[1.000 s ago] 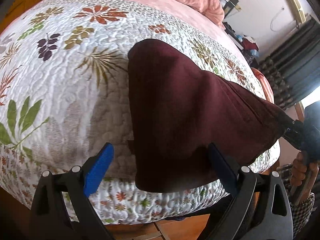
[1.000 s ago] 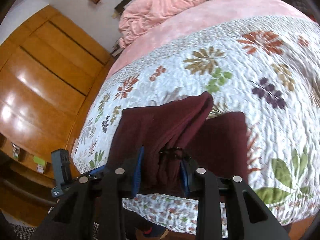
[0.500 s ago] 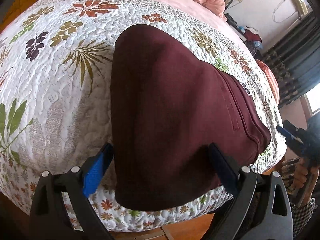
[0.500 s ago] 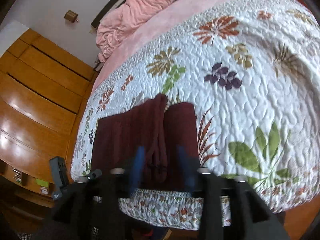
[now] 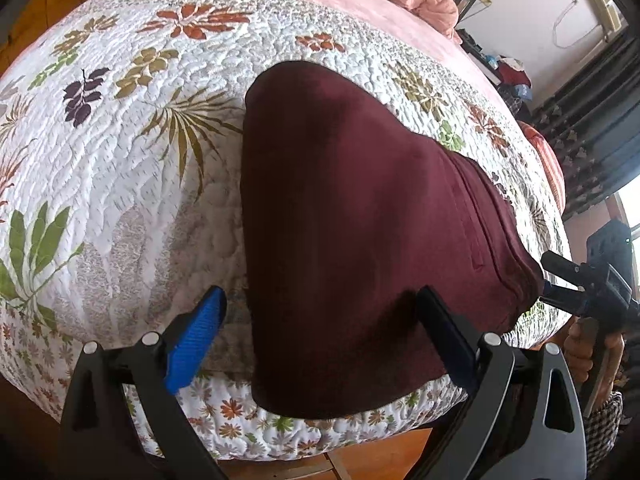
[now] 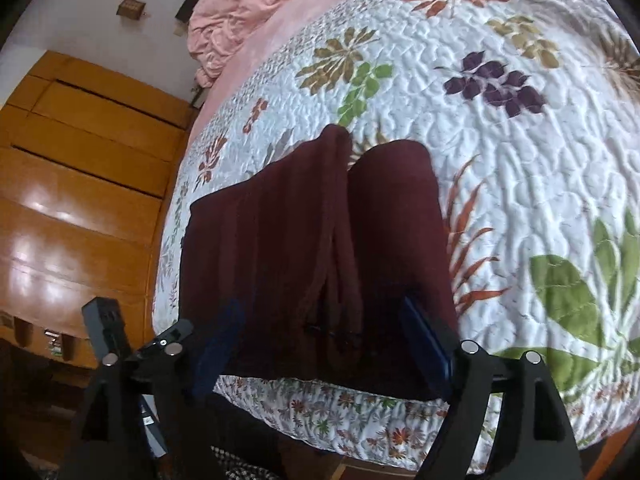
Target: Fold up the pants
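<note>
The dark maroon pants (image 5: 352, 216) lie folded on the floral quilt (image 5: 120, 184) at the bed's near edge. In the right wrist view the pants (image 6: 312, 248) show two folded halves side by side with a crease between them. My left gripper (image 5: 320, 320) is open and empty, its fingers either side of the pants' near hem. My right gripper (image 6: 324, 336) is open and empty, just in front of the pants' edge. The right gripper also shows in the left wrist view (image 5: 560, 280), beside the pants' right corner.
A pink blanket (image 6: 248, 12) is bunched at the head of the bed. Wooden wardrobe doors (image 6: 80, 184) stand to the left in the right wrist view. Dark curtains (image 5: 592, 120) and clutter stand at the far right. The quilt hangs over the bed edge (image 5: 280, 420).
My right gripper was shut on the pants and holding them up; it has opened and drawn back. The pants have dropped flat onto the quilt. My left gripper stayed open.
</note>
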{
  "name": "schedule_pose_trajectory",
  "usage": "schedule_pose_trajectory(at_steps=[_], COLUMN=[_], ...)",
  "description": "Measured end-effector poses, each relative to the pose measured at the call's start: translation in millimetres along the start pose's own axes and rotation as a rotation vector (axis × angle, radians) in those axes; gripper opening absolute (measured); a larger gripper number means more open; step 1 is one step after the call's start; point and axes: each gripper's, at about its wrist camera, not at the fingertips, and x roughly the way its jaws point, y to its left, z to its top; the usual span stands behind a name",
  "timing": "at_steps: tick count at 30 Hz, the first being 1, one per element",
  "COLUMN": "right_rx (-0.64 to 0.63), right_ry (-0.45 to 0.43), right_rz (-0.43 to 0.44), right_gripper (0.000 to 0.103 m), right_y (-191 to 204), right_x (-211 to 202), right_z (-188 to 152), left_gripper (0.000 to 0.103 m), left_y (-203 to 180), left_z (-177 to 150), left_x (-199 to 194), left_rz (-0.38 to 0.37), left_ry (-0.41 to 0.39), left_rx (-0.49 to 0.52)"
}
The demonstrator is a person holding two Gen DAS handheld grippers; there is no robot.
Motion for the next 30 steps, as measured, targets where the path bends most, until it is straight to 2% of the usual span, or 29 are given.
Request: schedule_pose_trajectory(at_steps=[4,5,6,7,8,9,10,16,21,23,27,30], right_rx=[-0.013,-0.015,-0.027,-0.047,-0.053,-0.053,-0.058,-0.167,-0.216,-0.212,-0.137,-0.089], right_ry=[0.072,0.082,0.087,0.084,0.086,0.087,0.077,-0.029,-0.1,-0.086,-0.002,-0.01], right_rz=[0.109,0.094,0.067,0.052,0.051,0.059,0.08,0.085,0.03,-0.011,-0.143,-0.09], right_gripper=[0.081,0.08,0.074,0.055,0.042,0.029,0.023,0.02,0.02,0.02,0.021,0.026], right_y=[7,8,11,16,19,20,22,50,52,45,7,-8], right_x=[26,35,41,45,45,45,41,-7,-50,-45,-7,-1], right_z=[7,11,13,16,16,17,18,16,12,11,4,0], left_gripper=[0.095,0.096,0.096,0.096,0.096,0.096,0.096,0.096,0.096,0.096,0.096,0.099], left_y=[0,0,0,1,2,3,5,10,-7,-15,-20,-18], left_z=[-1,-1,-1,-2,-2,-1,-1,3,4,3,-2,-3], left_x=[4,4,4,3,3,1,0,-6,-12,-6,11,14], left_rz=[-0.017,-0.016,-0.017,-0.017,-0.015,-0.006,0.001,-0.016,-0.018,-0.001,0.019,0.021], left_ry=[0.005,0.006,0.007,0.007,0.006,0.002,0.001,-0.012,-0.037,-0.028,0.004,0.005], left_rx=[-0.012,-0.011,-0.011,-0.011,-0.013,-0.017,-0.021,-0.044,0.007,0.03,0.052,0.053])
